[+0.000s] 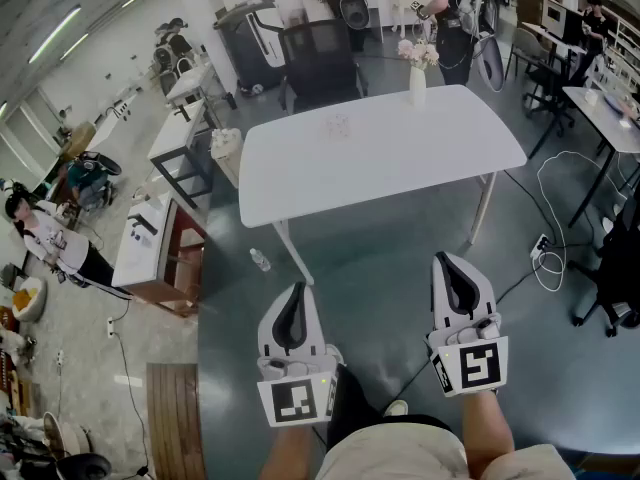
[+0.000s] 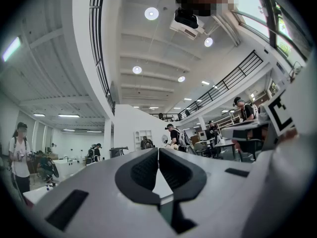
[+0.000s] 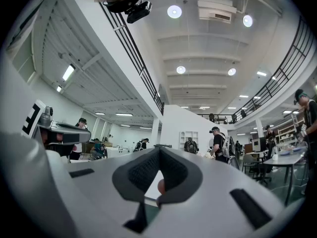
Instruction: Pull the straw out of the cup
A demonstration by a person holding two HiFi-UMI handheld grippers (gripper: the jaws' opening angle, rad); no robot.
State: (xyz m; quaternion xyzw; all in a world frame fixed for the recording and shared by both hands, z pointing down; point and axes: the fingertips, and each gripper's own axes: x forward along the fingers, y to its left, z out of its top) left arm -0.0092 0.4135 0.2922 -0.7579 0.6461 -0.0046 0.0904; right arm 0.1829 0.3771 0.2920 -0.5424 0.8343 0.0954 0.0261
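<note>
Both grippers are held low over the floor, well short of the white table [image 1: 300,183]. My left gripper [image 1: 293,286] is shut, its dark pads meeting at the tips with nothing between them, as the left gripper view [image 2: 158,150] also shows. My right gripper [image 1: 446,258] is likewise shut and holds nothing; its tips touch in the right gripper view [image 3: 158,150]. A small pale object [image 1: 338,125] lies on the tabletop, too faint to tell whether it is the cup. No straw can be made out.
A white vase of flowers [image 1: 417,73] stands at the table's far edge, with a black chair [image 1: 320,58] behind. A person [image 1: 452,18] stands beyond the table. A bottle [image 1: 260,260] lies on the floor; cables and a power strip [image 1: 545,258] are at right, a wooden cabinet [image 1: 160,258] at left.
</note>
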